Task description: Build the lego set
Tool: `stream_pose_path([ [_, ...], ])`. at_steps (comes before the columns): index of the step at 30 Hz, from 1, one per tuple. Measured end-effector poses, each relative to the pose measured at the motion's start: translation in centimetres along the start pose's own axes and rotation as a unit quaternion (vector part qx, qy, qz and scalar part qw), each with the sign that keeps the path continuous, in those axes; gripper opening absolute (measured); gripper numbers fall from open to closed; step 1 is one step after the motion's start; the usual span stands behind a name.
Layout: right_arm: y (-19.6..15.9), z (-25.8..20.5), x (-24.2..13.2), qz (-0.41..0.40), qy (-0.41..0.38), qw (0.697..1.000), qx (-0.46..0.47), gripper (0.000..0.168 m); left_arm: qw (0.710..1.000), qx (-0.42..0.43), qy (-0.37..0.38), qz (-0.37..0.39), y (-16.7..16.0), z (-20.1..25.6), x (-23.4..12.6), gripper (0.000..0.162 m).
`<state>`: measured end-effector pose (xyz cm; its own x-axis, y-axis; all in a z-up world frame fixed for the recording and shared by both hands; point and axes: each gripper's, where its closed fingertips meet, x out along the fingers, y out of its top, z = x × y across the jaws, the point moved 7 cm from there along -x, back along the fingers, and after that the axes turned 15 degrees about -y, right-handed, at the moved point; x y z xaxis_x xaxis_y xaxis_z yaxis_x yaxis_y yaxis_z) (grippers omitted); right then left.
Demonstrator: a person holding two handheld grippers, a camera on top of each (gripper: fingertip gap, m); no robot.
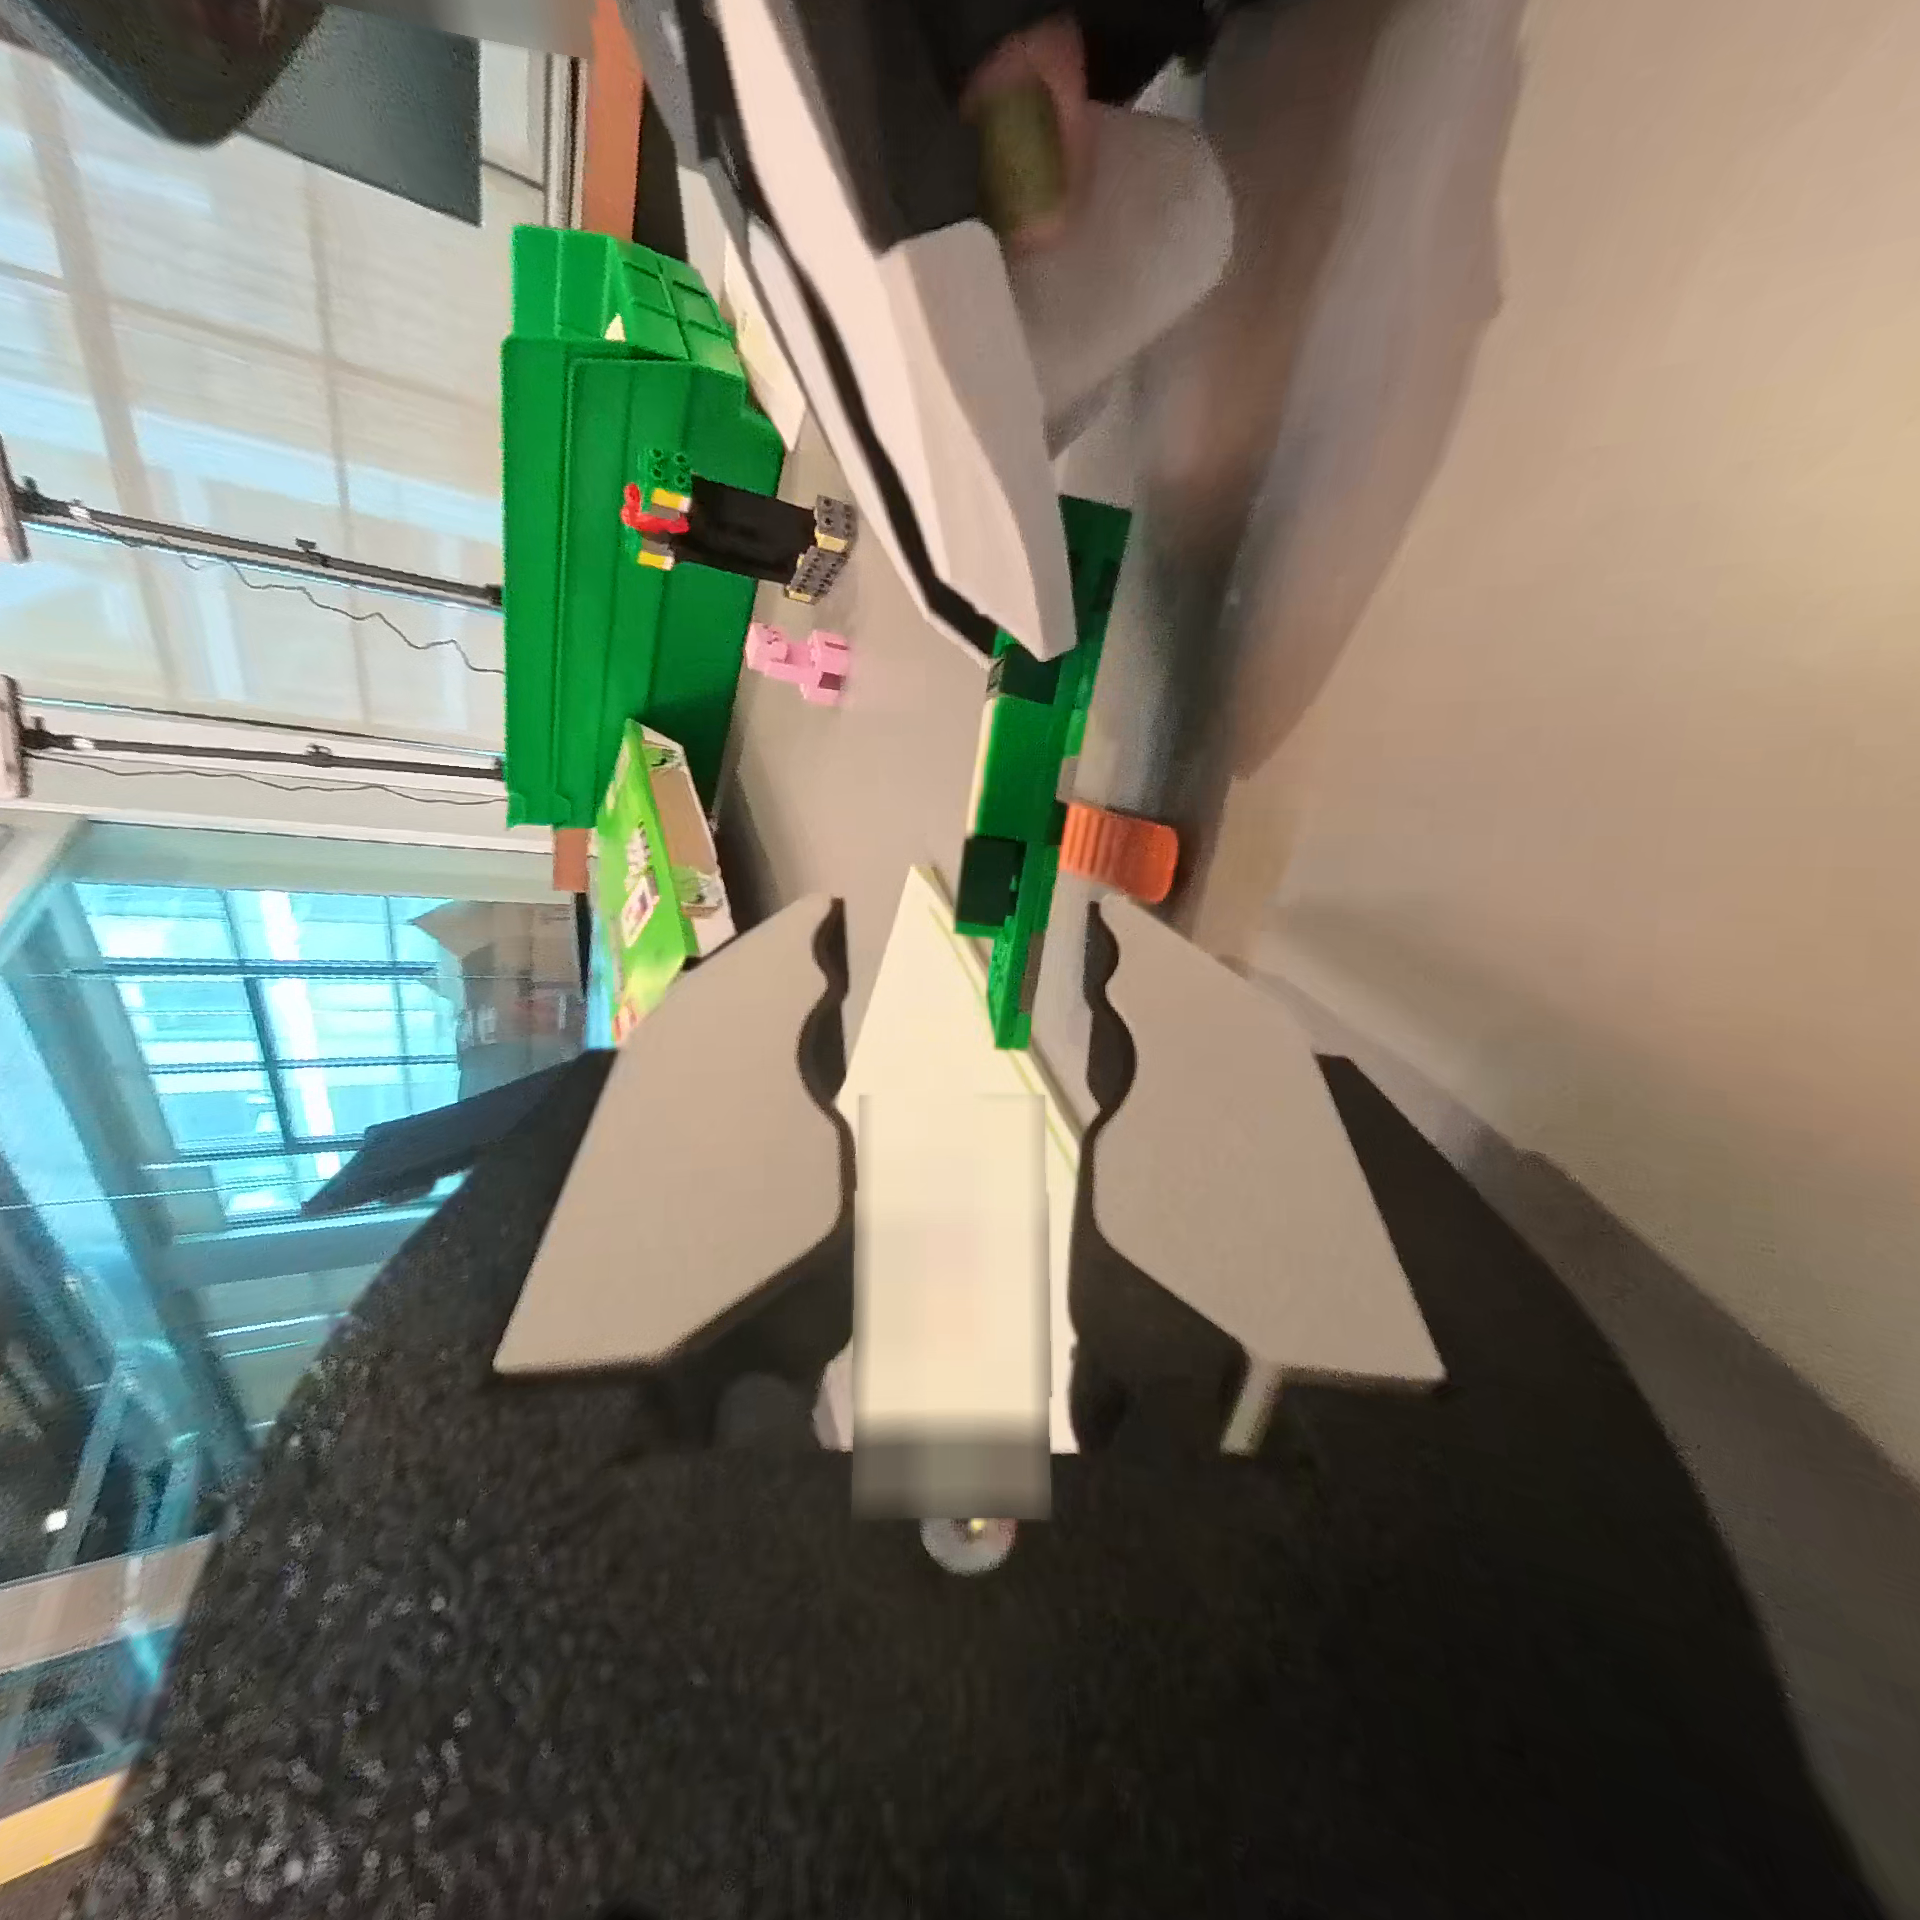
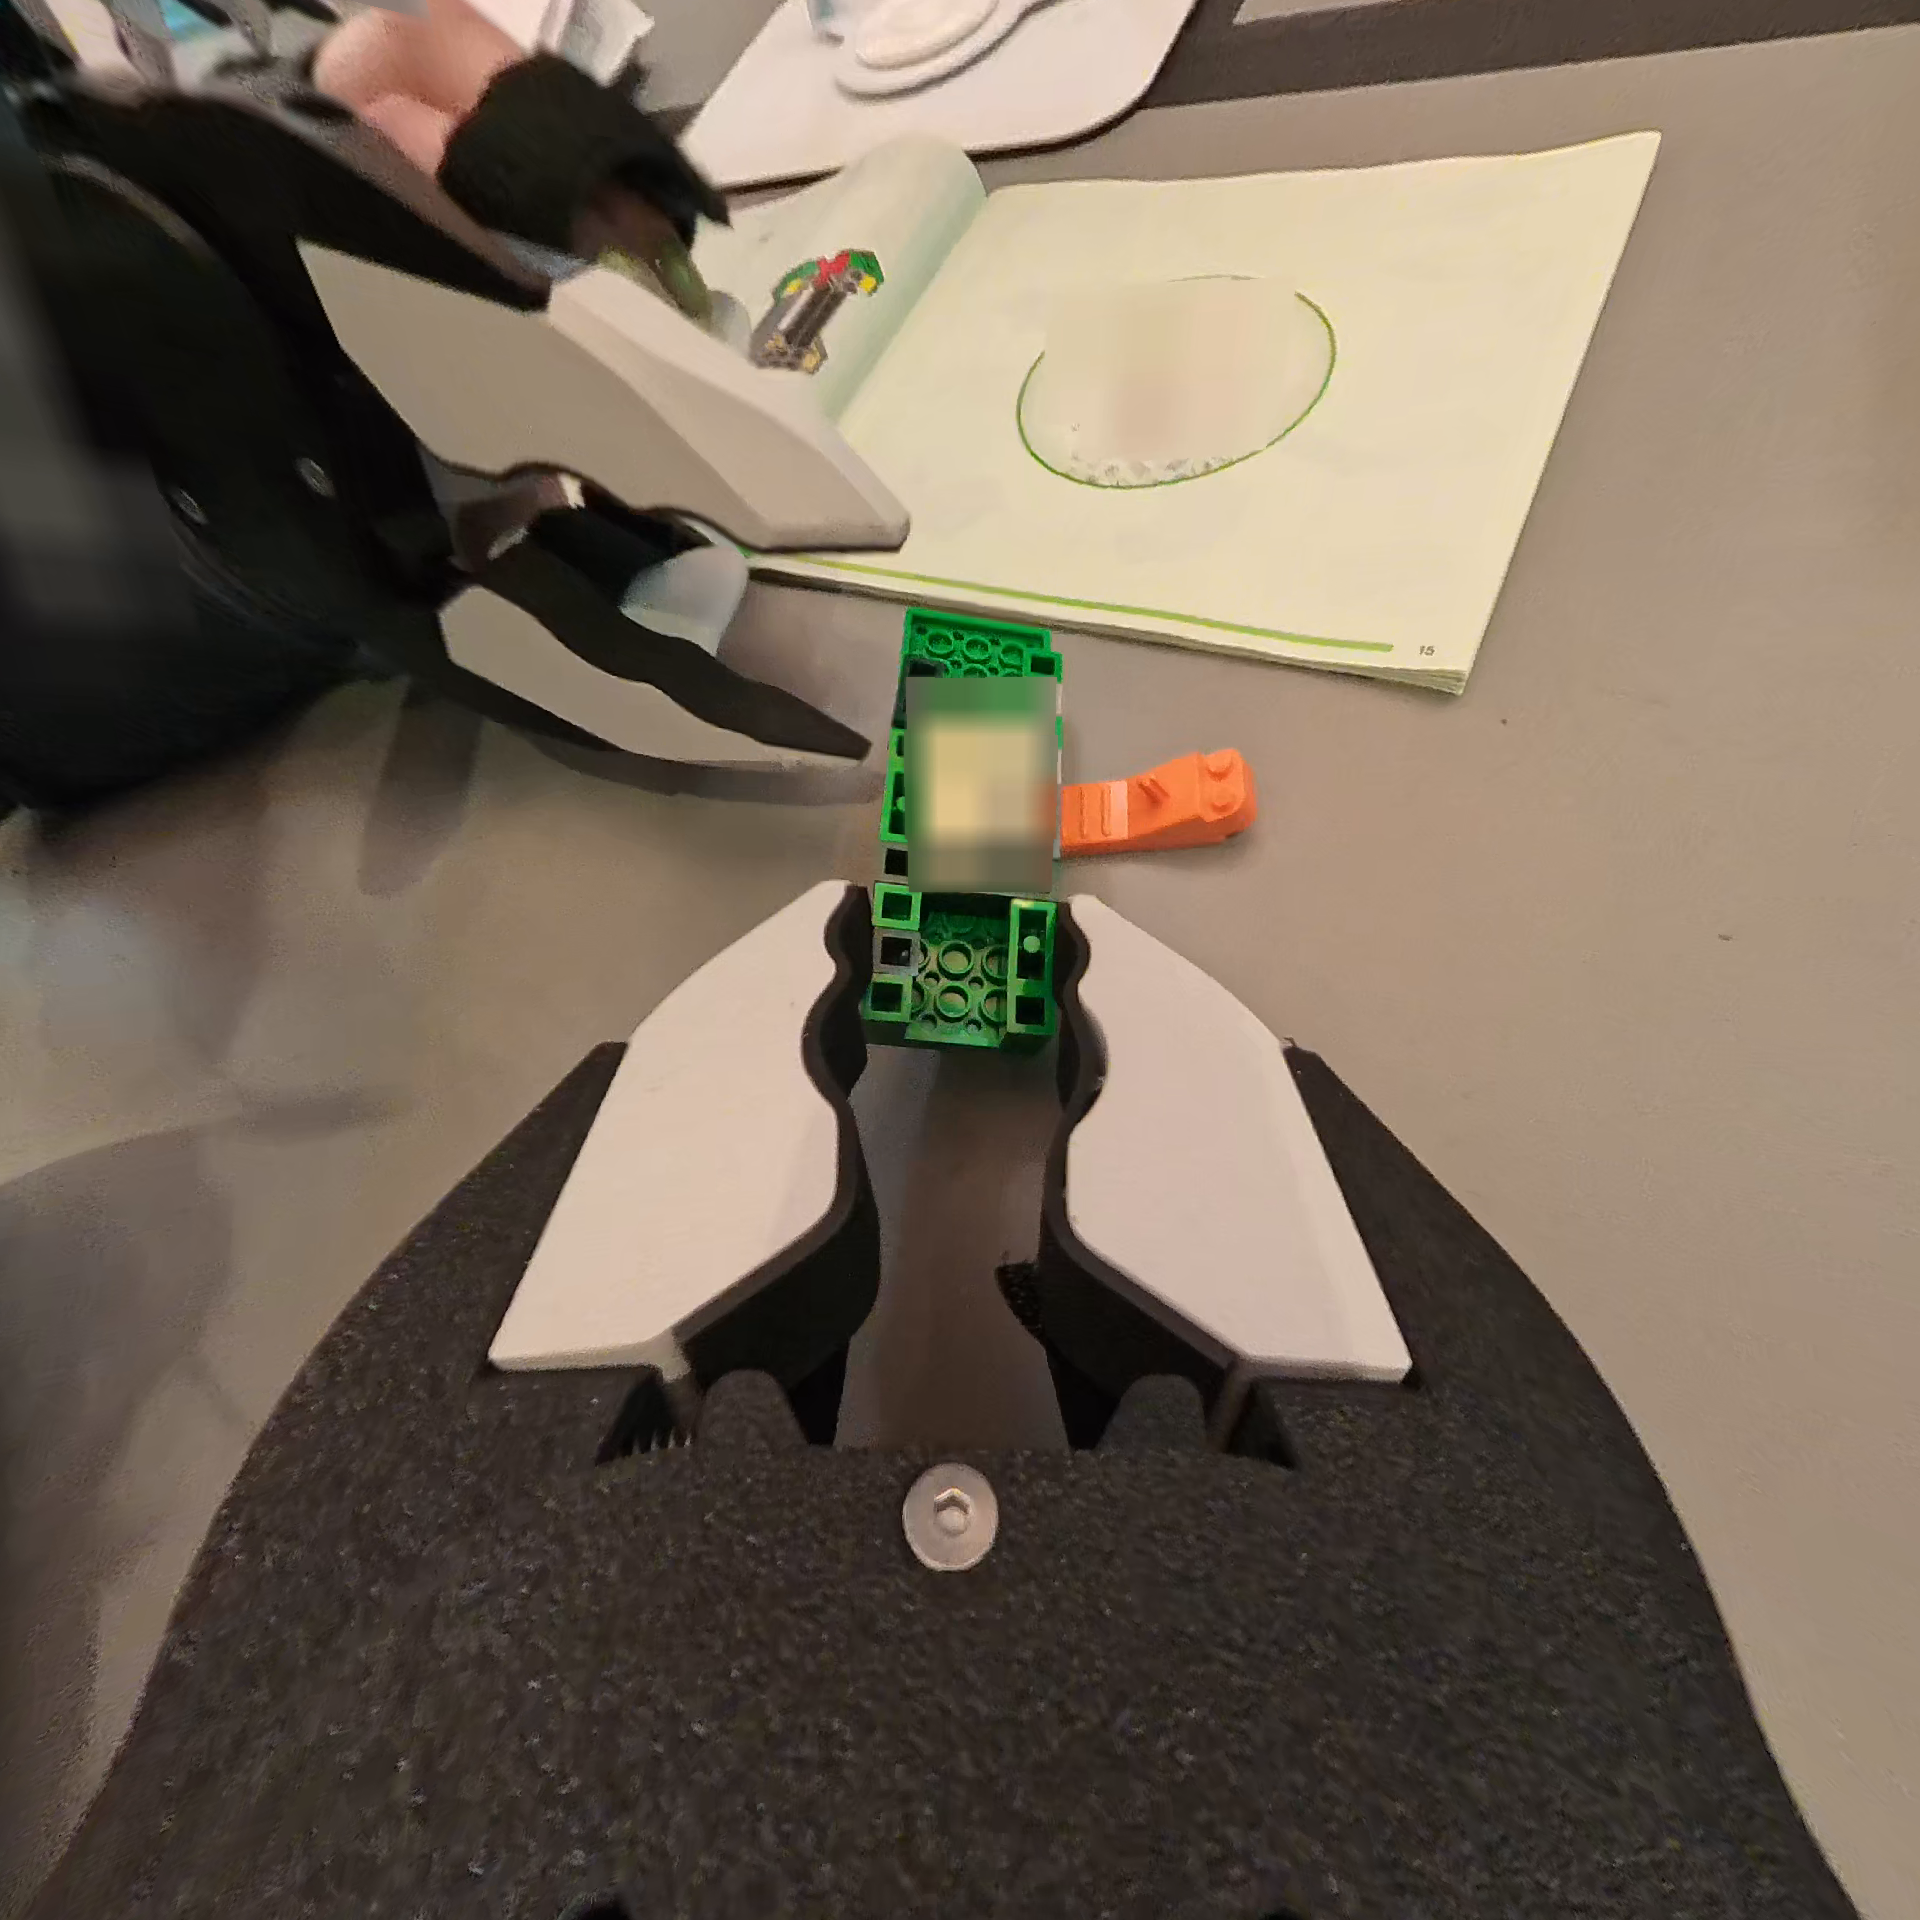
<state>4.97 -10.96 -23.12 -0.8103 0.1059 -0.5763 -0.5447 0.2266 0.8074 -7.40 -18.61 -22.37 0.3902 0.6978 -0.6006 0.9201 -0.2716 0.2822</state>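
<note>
My right gripper is shut on the near end of a green lego build that stands on edge on the grey table, its underside facing the camera. In the left wrist view the build is in front of my left gripper, slightly to the right, with the right gripper's fingers clamping its far end. My left gripper is open and empty. In the right wrist view it hovers at the build's left side, jaws wide apart. An orange brick separator lies against the build's right side.
An open instruction booklet lies behind the build. A green bin, a black lego figure, a small pink lego animal and a green box stand across the table. A white pad lies behind the booklet.
</note>
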Motion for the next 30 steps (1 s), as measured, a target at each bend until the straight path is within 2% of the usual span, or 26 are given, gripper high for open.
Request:
stream_pose_path([
  [8, 0.4, -0.3, -0.3, 0.011, 0.02, 1.0, 0.019, 0.033, 0.998, 0.045, 0.028, -0.033, 0.5, 0.1, 0.4, 0.033],
  [13, 0.5, -0.6, -0.2, 0.011, 0.028, 0.999, 0.018, 0.033, 0.997, 0.059, 0.025, -0.043, 0.7, 0.4, 0.7, 0.019],
  [28, 0.2, -0.7, 0.1, 0.0, 0.026, 1.0, 0.016, 0.032, 0.997, 0.042, -0.009, -0.063, 0.8, 0.6, 1.1, 0.016],
  [30, 0.1, -0.4, 0.1, 0.003, 0.022, 1.0, 0.021, 0.032, 0.998, 0.028, 0.009, -0.053, 0.7, 0.6, 1.3, 0.017],
])
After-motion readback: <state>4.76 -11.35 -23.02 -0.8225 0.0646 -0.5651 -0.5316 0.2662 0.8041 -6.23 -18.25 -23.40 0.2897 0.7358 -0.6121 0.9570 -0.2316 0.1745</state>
